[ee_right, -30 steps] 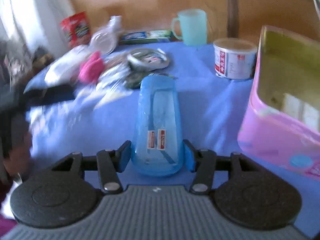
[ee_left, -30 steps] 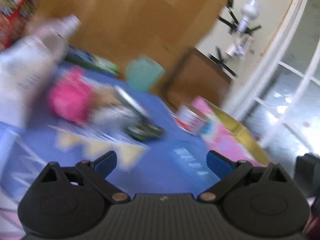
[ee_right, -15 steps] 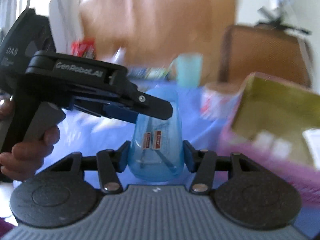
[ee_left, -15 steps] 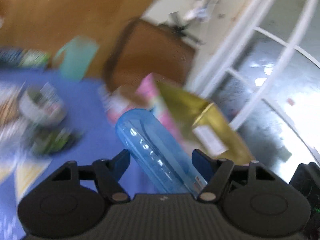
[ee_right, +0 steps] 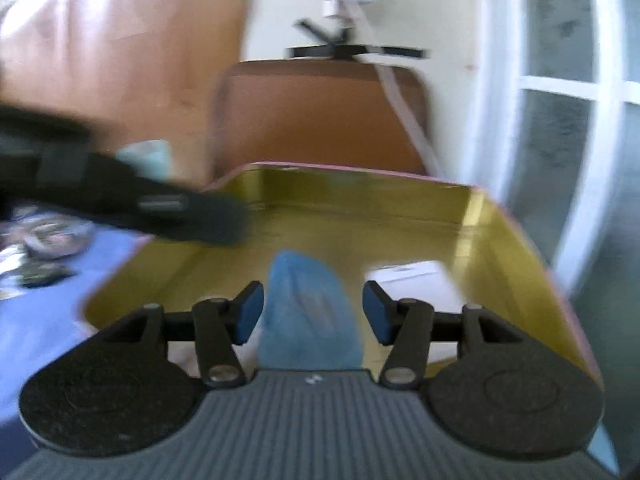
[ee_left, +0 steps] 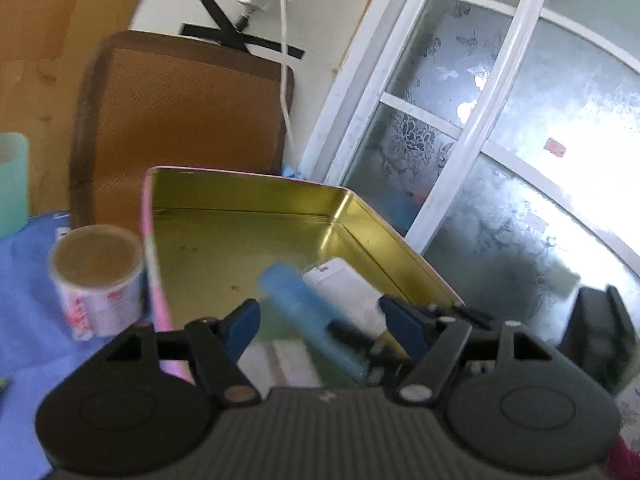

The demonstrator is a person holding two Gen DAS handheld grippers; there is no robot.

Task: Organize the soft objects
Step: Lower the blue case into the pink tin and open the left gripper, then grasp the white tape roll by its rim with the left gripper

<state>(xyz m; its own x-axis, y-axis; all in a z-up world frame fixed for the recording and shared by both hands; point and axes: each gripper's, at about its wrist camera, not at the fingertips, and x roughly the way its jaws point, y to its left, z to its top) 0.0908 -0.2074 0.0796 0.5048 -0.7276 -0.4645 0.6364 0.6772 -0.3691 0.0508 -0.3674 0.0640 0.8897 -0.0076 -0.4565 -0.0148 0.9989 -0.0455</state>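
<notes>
Blue soft tube (ee_right: 308,312) now over the gold-lined tin (ee_right: 400,216), jaws opening.

**Blue soft tube over the gold-lined tin**

The translucent blue tube (ee_right: 308,312) is a long, rounded piece of soft plastic, motion-blurred in both views. Seen from the right wrist, it points away towards the far wall of the tin, its wide near end low in the picture. From the left wrist it runs diagonally, far end to the left, near end to the right. It is above the open rectangular tin (ee_left: 248,240), pink outside and shiny gold inside, which stands on the blue-covered counter (ee_left: 24,280). A white flat packet (ee_left: 344,292) lies in the tin just right of the tube.
</notes>
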